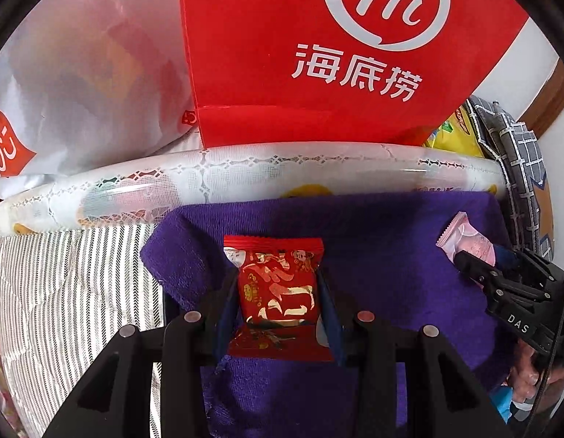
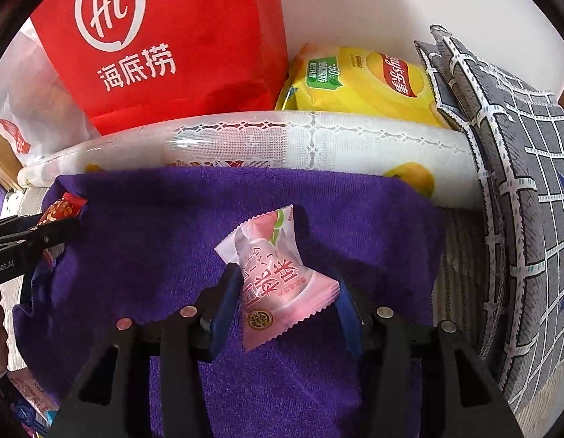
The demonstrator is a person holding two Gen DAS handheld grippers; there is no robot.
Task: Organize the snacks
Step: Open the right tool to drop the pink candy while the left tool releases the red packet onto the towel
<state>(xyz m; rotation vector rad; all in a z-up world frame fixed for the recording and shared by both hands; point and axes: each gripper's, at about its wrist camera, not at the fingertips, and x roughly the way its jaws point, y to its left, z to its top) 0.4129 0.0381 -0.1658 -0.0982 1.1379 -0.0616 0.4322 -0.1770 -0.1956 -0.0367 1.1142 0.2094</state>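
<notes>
A red snack packet (image 1: 278, 292) with gold print lies on the purple towel (image 1: 391, 255), and my left gripper (image 1: 278, 277) is shut on its two sides. The same red packet (image 2: 61, 208) and the left gripper (image 2: 63, 226) show at the left edge of the right wrist view. A pink snack packet (image 2: 282, 284) rests tilted on the purple towel (image 2: 154, 237) between the pads of my right gripper (image 2: 287, 273). Those pads stand loosely at its sides, open. In the left wrist view the right gripper (image 1: 472, 262) sits at the pink packet (image 1: 464, 237).
Behind the towel lies a rolled lace-pattern table cover (image 1: 245, 171). Beyond it stand a red paper bag (image 1: 300, 54), a white plastic bag (image 1: 81, 73) and a yellow chips bag (image 2: 358, 80). A grey checked cushion (image 2: 519, 182) borders the right; a striped cloth (image 1: 63, 292) is on the left.
</notes>
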